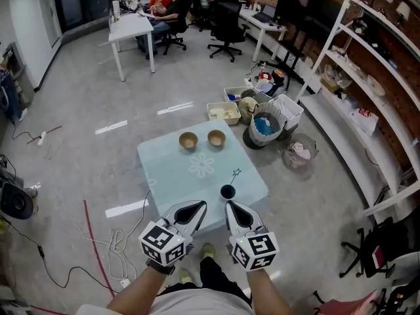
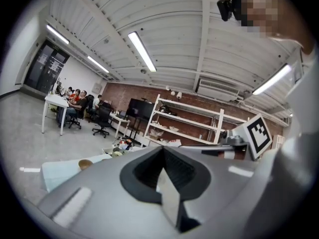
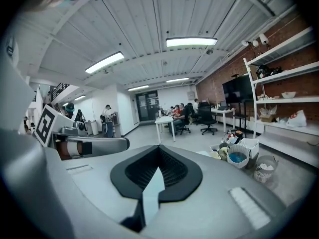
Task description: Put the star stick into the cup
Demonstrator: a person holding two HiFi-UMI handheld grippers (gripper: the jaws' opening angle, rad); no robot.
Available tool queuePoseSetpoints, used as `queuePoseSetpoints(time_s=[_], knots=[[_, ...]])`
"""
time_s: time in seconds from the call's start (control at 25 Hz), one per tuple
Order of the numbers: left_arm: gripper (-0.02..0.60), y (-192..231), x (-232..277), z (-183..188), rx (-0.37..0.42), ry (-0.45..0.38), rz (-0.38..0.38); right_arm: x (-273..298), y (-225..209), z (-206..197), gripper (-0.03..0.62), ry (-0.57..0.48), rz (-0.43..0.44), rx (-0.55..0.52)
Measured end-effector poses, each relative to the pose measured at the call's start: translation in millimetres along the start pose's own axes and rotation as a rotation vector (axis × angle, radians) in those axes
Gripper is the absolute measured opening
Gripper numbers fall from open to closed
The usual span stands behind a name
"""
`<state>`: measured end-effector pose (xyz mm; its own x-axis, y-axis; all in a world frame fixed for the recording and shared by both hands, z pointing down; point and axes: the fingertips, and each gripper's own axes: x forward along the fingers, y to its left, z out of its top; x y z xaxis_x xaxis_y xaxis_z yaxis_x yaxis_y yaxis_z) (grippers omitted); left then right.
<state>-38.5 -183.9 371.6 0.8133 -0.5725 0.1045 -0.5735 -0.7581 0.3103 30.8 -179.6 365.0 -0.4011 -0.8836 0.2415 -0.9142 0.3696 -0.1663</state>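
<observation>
A thin star stick [image 1: 234, 175] slants over the pale blue table [image 1: 170, 176], star end up and away from me. Its lower end meets the rim of a small dark cup [image 1: 228, 191]; whether it sits inside is unclear. My left gripper [image 1: 197, 206] and right gripper [image 1: 232, 206] hover side by side over the table's near edge, just short of the cup, both shut and holding nothing. In the left gripper view the left gripper [image 2: 162, 149] points up at the ceiling. In the right gripper view the right gripper [image 3: 158, 148] does the same.
Two brown bowls [image 1: 188, 140] [image 1: 216, 138] stand at the table's far side. Bins and baskets [image 1: 266, 125] crowd the floor to the right, before a white shelf rack [image 1: 367, 97]. Cables [image 1: 118, 248] lie on the floor at the left. People sit at a white desk [image 1: 131, 28] far back.
</observation>
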Motion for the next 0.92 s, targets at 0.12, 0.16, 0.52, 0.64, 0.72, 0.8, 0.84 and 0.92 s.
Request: queuePoseSetpoints(time_s=[0.12,0.16,0.52,0.64,0.72,0.8,0.84,0.92], knots=[[0.005,-4,-13,10,0.014,-0.032,-0.003,-8,13,7,0.011,-0.034,-0.003,-0.018],[0.004,-7,-17,11,0.022,-0.041,-0.005,-12,17,9,0.011,-0.046,-0.003,-0.025],[0.005,-9,-34,29,0.064,-0.095,0.002,-17,37,24,0.011,-0.084,0.007,-0.065],[0.003,-10,-41,22,0.072,-0.101,0.01,-19,44,15,0.011,-0.084,0.014,-0.074],[0.004,-7,-43,13,0.076,-0.105,0.013,-17,46,6,0.011,-0.085,0.017,-0.081],[0.004,-4,-45,8,0.081,-0.109,0.015,-15,48,0,0.011,-0.086,0.021,-0.087],[0.005,-3,-46,7,0.084,-0.111,0.015,-14,51,0,0.011,-0.086,0.022,-0.09],[0.003,-2,-50,9,0.089,-0.113,0.016,-12,55,-1,0.011,-0.085,0.025,-0.093]])
